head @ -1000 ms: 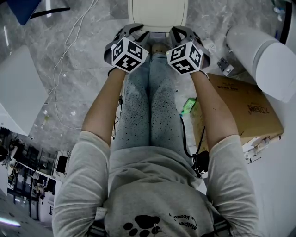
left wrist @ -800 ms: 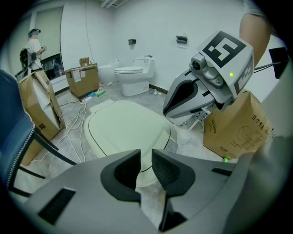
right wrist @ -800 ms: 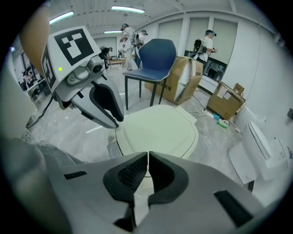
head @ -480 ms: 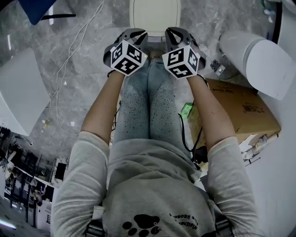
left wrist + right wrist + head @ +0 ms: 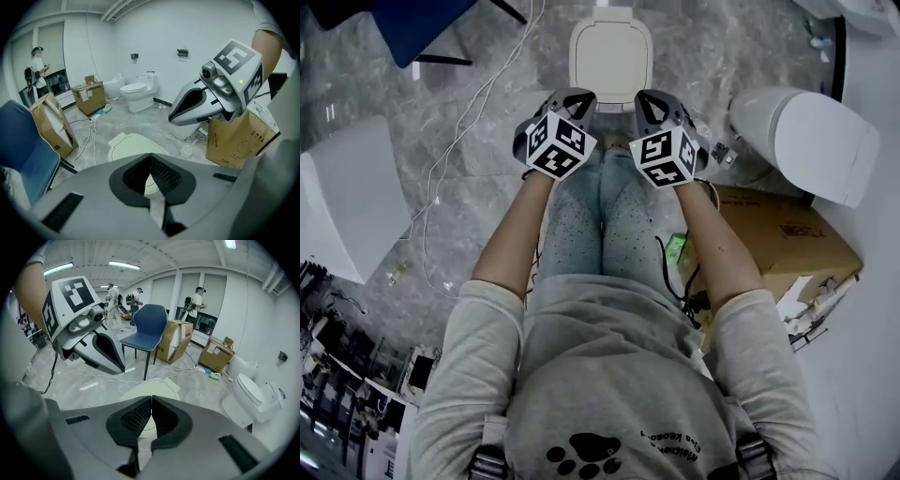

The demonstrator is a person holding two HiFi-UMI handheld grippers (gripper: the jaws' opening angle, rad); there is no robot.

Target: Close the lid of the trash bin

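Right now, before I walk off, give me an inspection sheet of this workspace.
Surface: grey marbled floor.
Job's things: trash bin lid, down flat.
Clutter: cardboard box at the person's right.
Grippers: left gripper jaws just closed, nothing between them; right gripper shut, empty; both clear of the bin.
Cables: white cable loose on the floor beside the bin.
Surroundings: toilet, blue chair, people far off.

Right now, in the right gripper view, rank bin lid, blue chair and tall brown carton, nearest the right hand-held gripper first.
1. Pale oval bin lid, just past the jaws.
2. Blue chair, beyond it.
3. Tall brown cardboard carton, behind the chair.
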